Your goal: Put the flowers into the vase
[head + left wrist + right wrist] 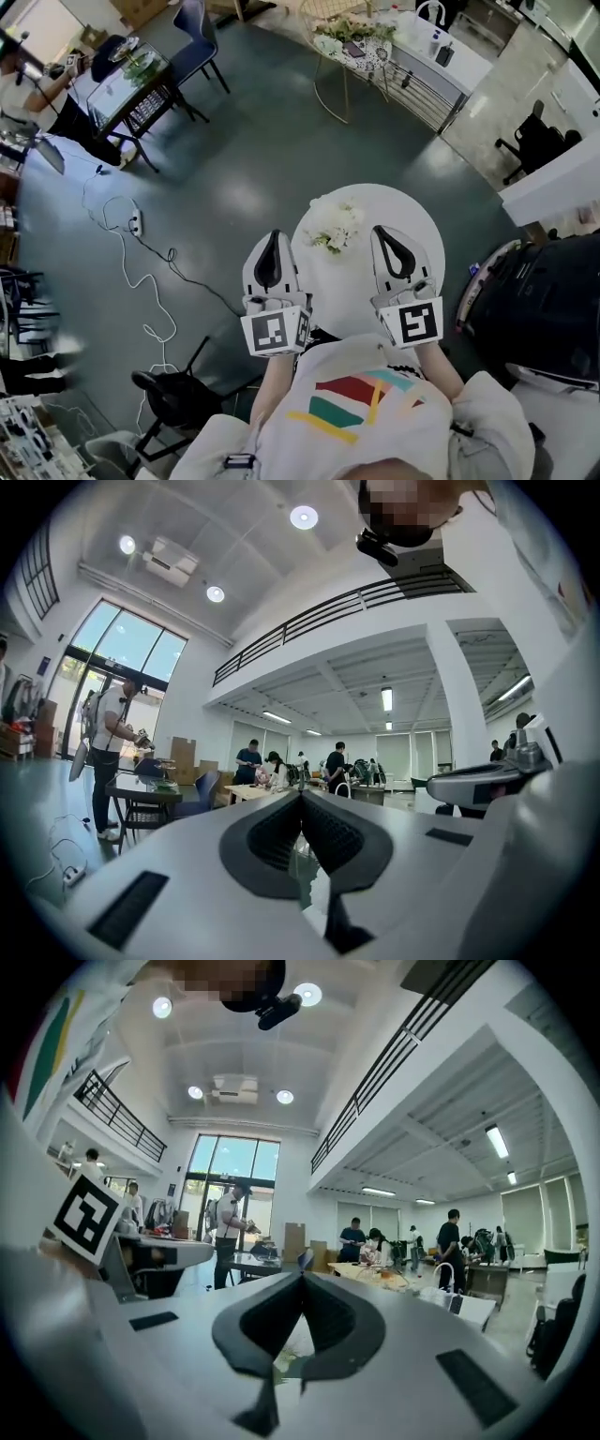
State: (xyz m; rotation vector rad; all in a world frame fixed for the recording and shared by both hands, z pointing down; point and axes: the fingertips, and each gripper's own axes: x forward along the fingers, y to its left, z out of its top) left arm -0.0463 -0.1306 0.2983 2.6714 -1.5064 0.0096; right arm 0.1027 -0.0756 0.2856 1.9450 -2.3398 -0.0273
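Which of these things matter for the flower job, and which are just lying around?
For the job: white flowers, round white table under them, left gripper, right gripper, both shut and empty. I can't make out a vase.

Just lying about: power strip and cable, black chair, blue chair.

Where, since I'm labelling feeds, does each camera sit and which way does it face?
Head view: on the person's head, facing steeply down at the white table with flowers; shows left gripper, right gripper, shirt.
Left gripper view: on the left gripper, facing level across the hall; own shut jaws, right gripper beside.
Right gripper view: on the right gripper, same direction; own shut jaws, left gripper's marker cube.
Shared: both gripper views show people at distant tables.
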